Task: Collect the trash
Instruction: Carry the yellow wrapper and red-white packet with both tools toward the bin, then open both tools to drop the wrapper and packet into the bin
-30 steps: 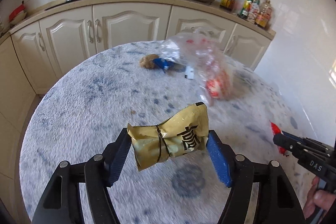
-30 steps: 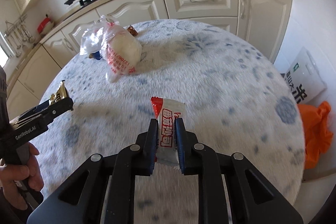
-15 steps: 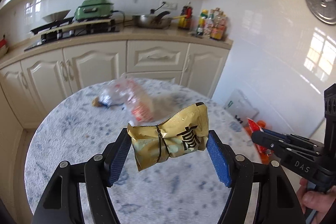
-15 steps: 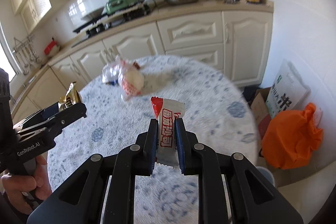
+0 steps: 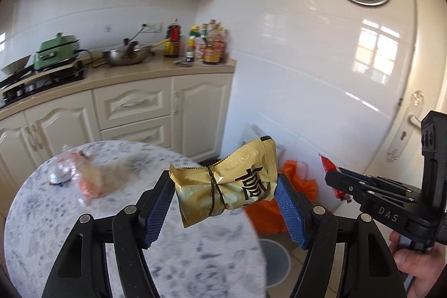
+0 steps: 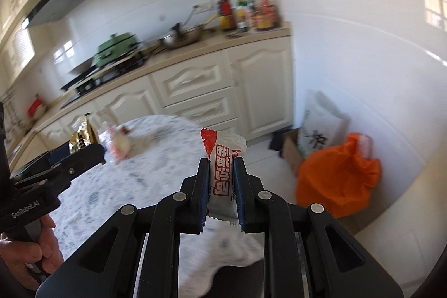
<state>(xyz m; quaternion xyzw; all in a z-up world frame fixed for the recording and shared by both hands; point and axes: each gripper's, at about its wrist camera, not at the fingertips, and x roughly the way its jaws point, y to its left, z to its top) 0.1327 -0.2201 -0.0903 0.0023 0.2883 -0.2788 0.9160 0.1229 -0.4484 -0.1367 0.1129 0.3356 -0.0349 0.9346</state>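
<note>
The left gripper [image 5: 226,203] clamps a gold wrapper [image 5: 226,190] across its half-open jaws; the right gripper [image 6: 220,180], nearly closed, pinches a red-and-white wrapper [image 6: 222,169]. Carrying step: next, reach the orange bag [image 6: 338,175] beyond, then release.

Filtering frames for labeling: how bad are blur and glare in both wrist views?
Left wrist: gold wrapper and left gripper sharp; table and clear bag motion-smeared; window glare on wall tiles. Right wrist: red-and-white wrapper in right gripper sharp; orange bag and bottles blurred.
</note>
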